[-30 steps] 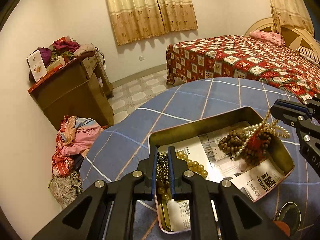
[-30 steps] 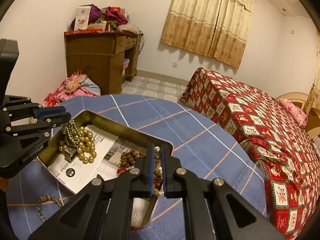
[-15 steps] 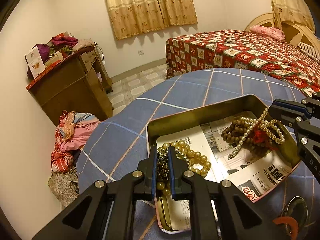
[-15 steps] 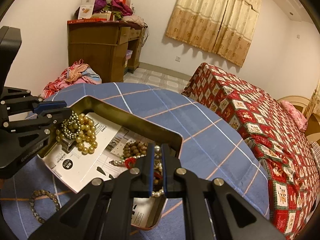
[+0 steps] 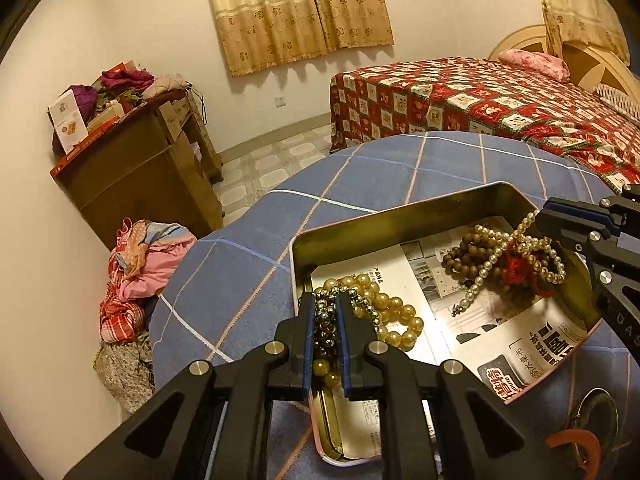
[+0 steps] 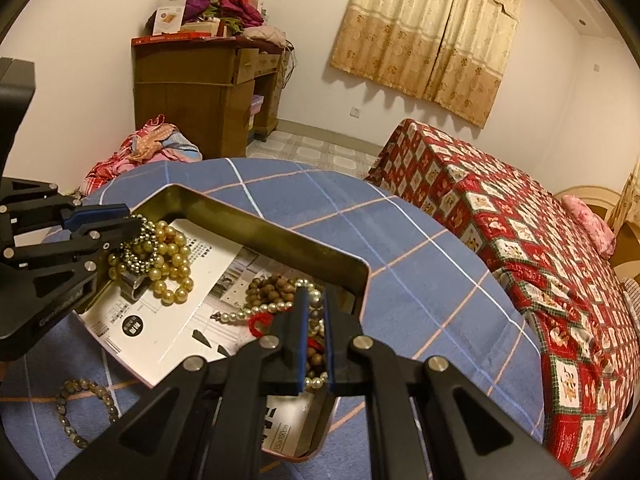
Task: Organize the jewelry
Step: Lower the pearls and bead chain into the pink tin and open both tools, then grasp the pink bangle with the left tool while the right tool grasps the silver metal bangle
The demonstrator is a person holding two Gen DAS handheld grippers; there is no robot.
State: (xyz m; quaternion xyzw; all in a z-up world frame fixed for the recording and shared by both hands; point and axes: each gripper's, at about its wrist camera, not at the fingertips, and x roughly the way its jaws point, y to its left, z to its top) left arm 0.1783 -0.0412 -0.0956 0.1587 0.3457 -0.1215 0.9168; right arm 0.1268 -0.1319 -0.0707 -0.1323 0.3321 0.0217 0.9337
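A metal tin (image 5: 400, 216) lined with newspaper sits on the blue checked table; it also shows in the right wrist view (image 6: 280, 240). My left gripper (image 5: 325, 308) is shut on a bundle of gold pearl and dark metallic bead strands (image 5: 380, 312) at the tin's left end. The same bundle shows in the right wrist view (image 6: 160, 260). My right gripper (image 6: 312, 300) is shut on a bundle of white pearls, brown wooden beads and red thread (image 5: 508, 256) at the tin's right end.
A grey bead bracelet (image 6: 80, 412) lies on the tablecloth outside the tin. A round dark object with an orange piece (image 5: 588, 424) lies near the table's front edge. A bed (image 5: 480, 100), a wooden desk (image 5: 132, 168) and a clothes pile (image 5: 140, 264) surround the table.
Both grippers have lowered their bead bundles further into the tin. The bundles now rest on the newspaper lining. Both grippers stay shut.
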